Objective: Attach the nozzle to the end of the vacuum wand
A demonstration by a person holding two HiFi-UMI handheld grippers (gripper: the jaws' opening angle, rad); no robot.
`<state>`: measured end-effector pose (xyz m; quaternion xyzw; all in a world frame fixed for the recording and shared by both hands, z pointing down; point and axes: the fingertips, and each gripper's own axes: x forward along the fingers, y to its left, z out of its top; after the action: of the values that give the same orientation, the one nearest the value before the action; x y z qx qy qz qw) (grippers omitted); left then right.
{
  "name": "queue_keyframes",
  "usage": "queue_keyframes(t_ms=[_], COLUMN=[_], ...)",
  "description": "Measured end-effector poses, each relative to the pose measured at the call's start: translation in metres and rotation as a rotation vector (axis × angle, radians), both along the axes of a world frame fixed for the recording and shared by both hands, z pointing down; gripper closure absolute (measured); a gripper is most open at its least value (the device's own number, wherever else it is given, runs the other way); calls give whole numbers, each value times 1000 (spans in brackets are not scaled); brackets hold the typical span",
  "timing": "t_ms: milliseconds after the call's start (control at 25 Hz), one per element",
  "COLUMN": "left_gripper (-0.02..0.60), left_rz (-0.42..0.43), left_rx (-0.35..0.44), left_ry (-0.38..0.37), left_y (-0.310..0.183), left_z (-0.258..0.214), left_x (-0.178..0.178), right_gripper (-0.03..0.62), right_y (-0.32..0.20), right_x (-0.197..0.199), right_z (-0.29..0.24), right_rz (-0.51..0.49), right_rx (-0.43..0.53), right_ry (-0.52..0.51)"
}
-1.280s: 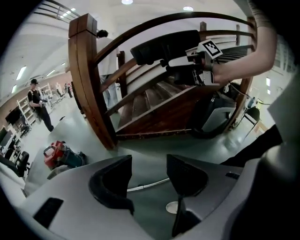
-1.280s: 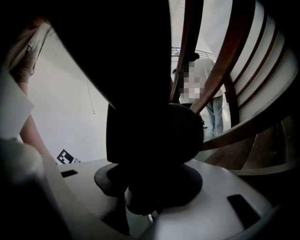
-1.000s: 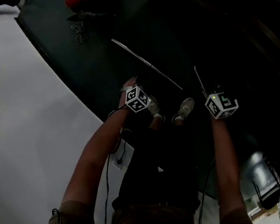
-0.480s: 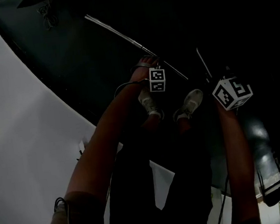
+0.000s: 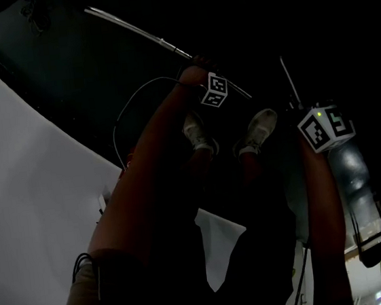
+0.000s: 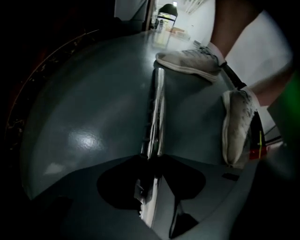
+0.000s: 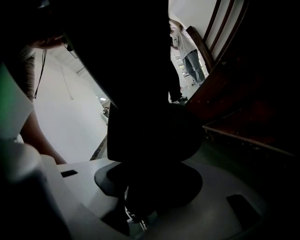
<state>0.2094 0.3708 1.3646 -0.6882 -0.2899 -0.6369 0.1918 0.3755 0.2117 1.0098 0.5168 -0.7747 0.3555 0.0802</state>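
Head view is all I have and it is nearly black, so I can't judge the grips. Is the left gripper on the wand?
Observer: Yes. In the left gripper view the chrome wand runs between the left gripper's fingers, which have just been closing onto it.
Operator: And the other one?
Observer: The right gripper is clamped on a bulky dark nozzle.
Operator: Is the wand off the floor?
Observer: Seemingly not: it lies along the glossy grey floor, its end beside a white shoe.
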Motion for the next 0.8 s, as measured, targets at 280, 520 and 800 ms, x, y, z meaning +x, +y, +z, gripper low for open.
queue_keyframes(t_ms=[280, 520, 800], left_gripper=[416, 426, 445], left_rz=[-144, -453, -829], left_rx=[-19, 84, 176], left_ry=[325, 673, 866], left_y=[-50, -222, -404], left_z=[-189, -466, -679], left_x=[46, 36, -79], right_gripper=[425, 425, 425], right_y=[-36, -124, -218], right_x=[-4, -34, -132], right_z=[-146, -427, -697], right_rz=[-36, -73, -98], right_rx=[67, 297, 536], right_ry=[77, 230, 200])
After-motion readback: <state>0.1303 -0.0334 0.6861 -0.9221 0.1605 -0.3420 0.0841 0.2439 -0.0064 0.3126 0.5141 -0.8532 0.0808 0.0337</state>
